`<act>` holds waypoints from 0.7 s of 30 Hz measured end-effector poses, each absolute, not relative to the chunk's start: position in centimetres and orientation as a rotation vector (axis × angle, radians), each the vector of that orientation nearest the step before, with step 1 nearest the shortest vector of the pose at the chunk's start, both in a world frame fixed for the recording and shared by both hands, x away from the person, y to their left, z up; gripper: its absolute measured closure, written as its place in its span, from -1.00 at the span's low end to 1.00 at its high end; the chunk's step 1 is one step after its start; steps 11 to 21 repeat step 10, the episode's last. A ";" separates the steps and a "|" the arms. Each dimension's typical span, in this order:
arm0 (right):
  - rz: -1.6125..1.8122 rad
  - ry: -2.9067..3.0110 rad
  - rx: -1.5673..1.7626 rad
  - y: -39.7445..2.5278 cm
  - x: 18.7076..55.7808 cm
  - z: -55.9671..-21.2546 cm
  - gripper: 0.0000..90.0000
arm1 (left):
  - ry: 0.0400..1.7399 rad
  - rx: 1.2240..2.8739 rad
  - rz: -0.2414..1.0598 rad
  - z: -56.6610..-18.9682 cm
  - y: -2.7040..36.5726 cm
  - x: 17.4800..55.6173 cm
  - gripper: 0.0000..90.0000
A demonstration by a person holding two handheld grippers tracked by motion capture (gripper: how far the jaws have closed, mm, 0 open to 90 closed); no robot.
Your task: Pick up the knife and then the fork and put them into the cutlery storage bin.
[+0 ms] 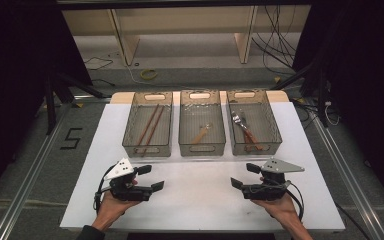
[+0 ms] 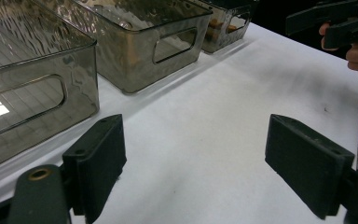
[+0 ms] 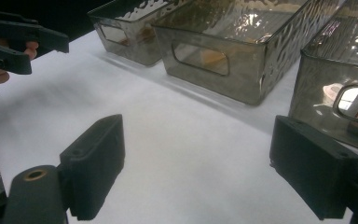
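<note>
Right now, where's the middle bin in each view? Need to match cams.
High view: middle bin sits centre, at the table's far side, between two other bins.
Left gripper view: upper centre, second from the left.
Right gripper view: upper centre-right, second from the right.
Shared landmark: the oval handle cutout in its near wall.

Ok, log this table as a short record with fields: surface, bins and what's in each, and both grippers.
surface: white table top
bins: three clear grey bins in a row at the far side
left bin: two chopsticks
middle bin: one small wooden utensil
right bin: forks with wooden handles
left gripper: open, holding nothing, near edge
right gripper: open, holding nothing, near edge
</note>
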State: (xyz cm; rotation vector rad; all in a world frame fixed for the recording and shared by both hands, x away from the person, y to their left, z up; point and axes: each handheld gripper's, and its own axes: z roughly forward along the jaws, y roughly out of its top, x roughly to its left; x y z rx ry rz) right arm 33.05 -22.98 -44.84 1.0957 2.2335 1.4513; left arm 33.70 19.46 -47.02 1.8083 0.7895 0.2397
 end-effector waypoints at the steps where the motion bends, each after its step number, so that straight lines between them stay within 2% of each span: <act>1: 1.451 2.237 1.094 -23.0 33.1 -44.9 -0.58 | 0.789 1.809 0.240 -47.0 19.5 33.7 -0.57; 21: 1.455 2.225 1.110 -23.4 33.3 -44.8 -0.58 | 0.789 1.811 0.237 -47.0 19.4 33.8 -0.57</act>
